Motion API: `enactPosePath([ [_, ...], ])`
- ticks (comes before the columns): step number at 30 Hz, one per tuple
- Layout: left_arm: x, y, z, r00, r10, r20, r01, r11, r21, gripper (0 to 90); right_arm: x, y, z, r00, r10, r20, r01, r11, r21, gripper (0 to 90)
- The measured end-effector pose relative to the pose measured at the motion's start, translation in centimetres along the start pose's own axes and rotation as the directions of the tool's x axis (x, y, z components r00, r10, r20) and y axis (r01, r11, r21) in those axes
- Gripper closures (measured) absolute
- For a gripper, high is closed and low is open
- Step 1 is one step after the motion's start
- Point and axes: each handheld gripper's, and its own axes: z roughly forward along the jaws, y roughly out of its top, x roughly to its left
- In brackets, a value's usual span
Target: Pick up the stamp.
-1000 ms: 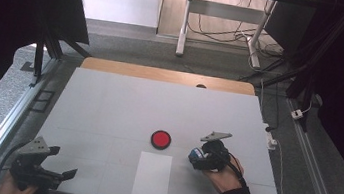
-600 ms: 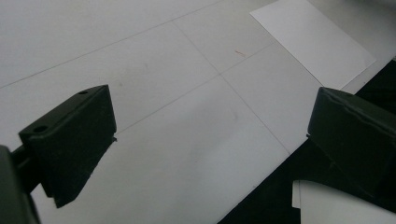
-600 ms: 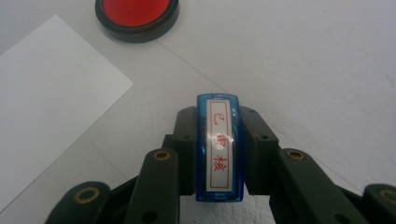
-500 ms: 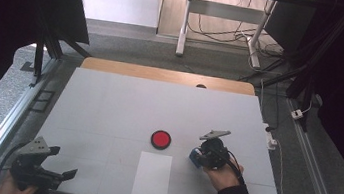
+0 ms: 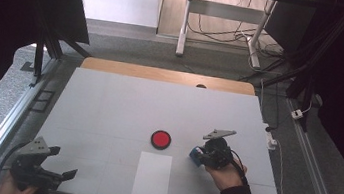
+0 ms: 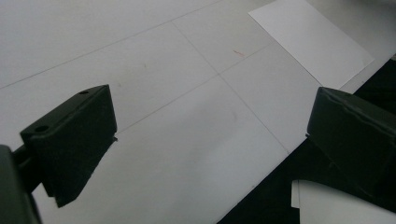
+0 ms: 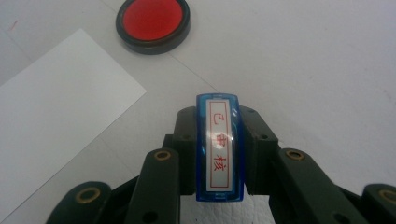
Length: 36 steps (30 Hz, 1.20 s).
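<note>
Left gripper [image 5: 51, 172] is idling at the near-left table [image 5: 108, 104] corner, jaws wide apart, nothing between them, forearm low at the edge. Paper [image 5: 152, 176] is lying near centre, red ink pad [image 5: 161, 139] just beyond it. Right gripper [image 7: 219, 154] is sitting right of the pad, hand coming in from the near edge, jaws clamping a blue stamp [image 7: 218, 147]. Step looks like pickup done; next move probably calls for carrying the stamp left and pressing it face-down on the pad, then paper.
</note>
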Motion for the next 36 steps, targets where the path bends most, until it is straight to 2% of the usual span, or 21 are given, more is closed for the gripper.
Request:
enactPosePath([
  [1, 0.0, 0.0, 0.0, 1.0000, 0.000, 0.002, 0.000, 1.0000, -0.001, 1.9, 0.2, 0.0, -0.3, 0.9993, -0.037, 0.006, 0.038, 0.999, -0.006, 70.9],
  [3, 0.0, 0.0, 0.0, 1.0000, 0.000, 0.004, 0.000, 1.0000, -0.004, 1.9, 0.3, 0.1, -0.5, 0.9984, -0.056, 0.006, 0.056, 0.998, -0.021, 70.9],
  [6, 0.0, 0.0, 0.0, 1.0000, 0.000, 0.005, 0.000, 1.0000, -0.005, 1.9, 0.4, 0.1, -0.6, 0.9983, -0.058, 0.004, 0.058, 0.998, -0.024, 70.9],
  [12, 0.0, 0.0, -0.1, 1.0000, 0.000, 0.005, 0.000, 1.0000, -0.004, 1.8, 0.4, 0.3, -1.0, 0.9986, -0.045, -0.029, 0.043, 0.997, -0.058, 70.9],
  [19, 0.0, -0.1, -0.1, 1.0000, -0.002, 0.002, 0.002, 1.0000, -0.003, 1.8, 0.8, 0.8, -1.7, 0.9963, -0.061, -0.060, 0.055, 0.994, -0.095, 70.9],
  [22, 0.0, -0.1, -0.1, 1.0000, -0.002, 0.003, 0.002, 1.0000, -0.003, 1.8, 1.2, 0.9, -2.1, 0.9901, -0.105, -0.094, 0.094, 0.989, -0.115, 70.8],
  [29, 0.0, 0.0, 0.0, 1.0000, -0.001, 0.006, 0.001, 1.0000, -0.001, 1.7, 1.8, 1.4, -2.4, 0.9854, -0.122, -0.119, 0.105, 0.985, -0.138, 70.9],
  [34, 0.0, 0.0, 0.0, 1.0000, -0.001, 0.003, 0.001, 1.0000, -0.001, 1.7, 2.6, 1.9, -2.7, 0.9733, -0.145, -0.178, 0.115, 0.979, -0.168, 70.9],
  [36, 0.0, 0.0, 0.0, 1.0000, 0.000, 0.001, 0.000, 1.0000, 0.002, 1.7, 2.7, 2.0, -2.8, 0.9713, -0.153, -0.182, 0.123, 0.978, -0.169, 70.8],
])
